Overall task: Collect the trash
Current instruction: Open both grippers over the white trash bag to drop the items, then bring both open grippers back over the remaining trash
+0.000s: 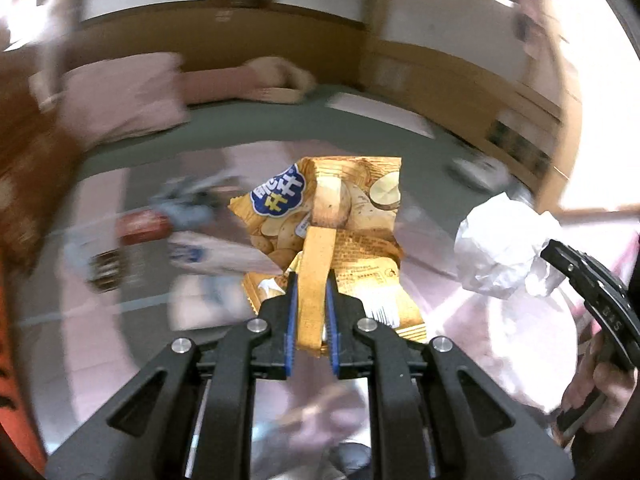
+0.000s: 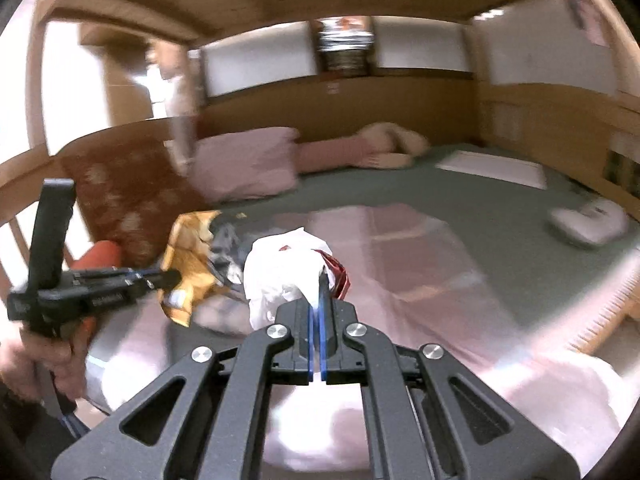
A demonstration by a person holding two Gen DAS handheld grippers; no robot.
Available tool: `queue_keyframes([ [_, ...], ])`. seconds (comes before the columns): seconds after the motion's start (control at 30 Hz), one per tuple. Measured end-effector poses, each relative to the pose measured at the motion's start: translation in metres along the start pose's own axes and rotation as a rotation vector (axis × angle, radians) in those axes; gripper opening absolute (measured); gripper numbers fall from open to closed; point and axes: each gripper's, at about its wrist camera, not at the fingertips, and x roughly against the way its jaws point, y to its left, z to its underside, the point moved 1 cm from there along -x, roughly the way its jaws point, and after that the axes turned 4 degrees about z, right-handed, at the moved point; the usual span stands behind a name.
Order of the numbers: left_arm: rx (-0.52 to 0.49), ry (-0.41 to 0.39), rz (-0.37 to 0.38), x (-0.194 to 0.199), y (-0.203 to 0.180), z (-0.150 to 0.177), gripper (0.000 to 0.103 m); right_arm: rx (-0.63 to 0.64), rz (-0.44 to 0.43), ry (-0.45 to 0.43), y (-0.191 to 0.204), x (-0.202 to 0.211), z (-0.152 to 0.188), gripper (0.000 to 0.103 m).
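Note:
My left gripper [image 1: 312, 280] is shut on an orange potato-chip bag [image 1: 352, 216], pinching a folded strip of it between the blue pads, with the bag held above the bed. In the right wrist view the same chip bag [image 2: 188, 264] hangs from the left gripper [image 2: 174, 278] at the left. My right gripper [image 2: 322, 280] is shut on a crumpled white paper wad [image 2: 280, 276], with a bit of red wrapper [image 2: 338, 274] beside its tips. That white wad [image 1: 504, 244] also shows at the right of the left wrist view.
Below lies a bed with a pink blanket [image 2: 420, 264] over a green sheet [image 2: 480, 200]. Pink pillows [image 2: 248, 164], a plush toy [image 2: 392, 144] and a brown cushion [image 2: 128, 196] sit at the head. More litter [image 1: 188, 236] lies blurred on the blanket. Wooden bed rails [image 2: 600, 312] surround it.

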Motion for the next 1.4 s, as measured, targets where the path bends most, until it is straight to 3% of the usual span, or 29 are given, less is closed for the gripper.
queue_keyframes([
  [0.2,-0.189,0.070,0.207,-0.037,-0.117,0.007,0.013,-0.072,0.248,0.113,-0.094,0.045,0.043,0.003],
  [0.23,-0.216,0.079,0.234,-0.043,-0.135,0.008,0.013,-0.097,0.285,0.154,-0.106,0.045,0.052,0.012],
  [0.27,-0.245,0.101,0.272,-0.051,-0.156,0.009,0.013,-0.117,0.304,0.187,-0.114,0.046,0.058,0.035],
  [0.3,-0.257,0.114,0.295,-0.056,-0.167,0.010,0.013,-0.146,0.321,0.205,-0.123,0.048,0.063,0.049],
  [0.33,-0.268,0.132,0.321,-0.064,-0.183,0.012,0.013,-0.189,0.346,0.189,-0.132,0.056,0.067,0.069],
  [0.37,-0.274,0.152,0.341,-0.071,-0.195,0.013,0.013,-0.213,0.368,0.163,-0.136,0.063,0.068,0.074],
  [0.43,-0.290,0.196,0.397,-0.086,-0.221,0.021,0.017,-0.250,0.399,0.095,-0.141,0.080,0.063,0.075],
  [0.47,-0.296,0.211,0.413,-0.093,-0.231,0.025,0.021,-0.268,0.413,0.052,-0.143,0.090,0.056,0.077],
  [0.53,-0.292,0.261,0.406,-0.103,-0.234,0.027,0.076,-0.283,0.417,-0.007,-0.140,0.103,0.048,0.083],
  [0.57,-0.272,0.243,0.389,-0.101,-0.228,0.025,0.082,-0.277,0.411,-0.018,-0.139,0.103,0.045,0.084],
  [0.6,-0.246,0.175,0.358,-0.092,-0.212,0.020,0.084,-0.266,0.404,-0.028,-0.134,0.103,0.042,0.084],
  [0.67,-0.221,0.149,0.335,-0.083,-0.189,0.010,0.085,-0.256,0.381,-0.040,-0.122,0.096,0.036,0.084],
  [0.8,-0.064,0.065,0.229,-0.047,-0.107,-0.014,0.093,-0.222,0.274,-0.037,-0.085,0.067,0.025,0.085],
  [1.03,0.075,-0.050,-0.194,0.015,0.038,-0.015,0.096,-0.092,-0.008,-0.033,0.030,-0.019,-0.013,0.086],
  [1.23,0.165,-0.085,-0.333,0.057,0.111,-0.004,0.097,0.039,-0.183,-0.011,0.130,-0.085,-0.050,0.086],
  [1.4,0.206,-0.092,-0.415,0.075,0.140,0.002,0.097,0.073,-0.211,-0.027,0.161,-0.116,-0.048,0.086],
])
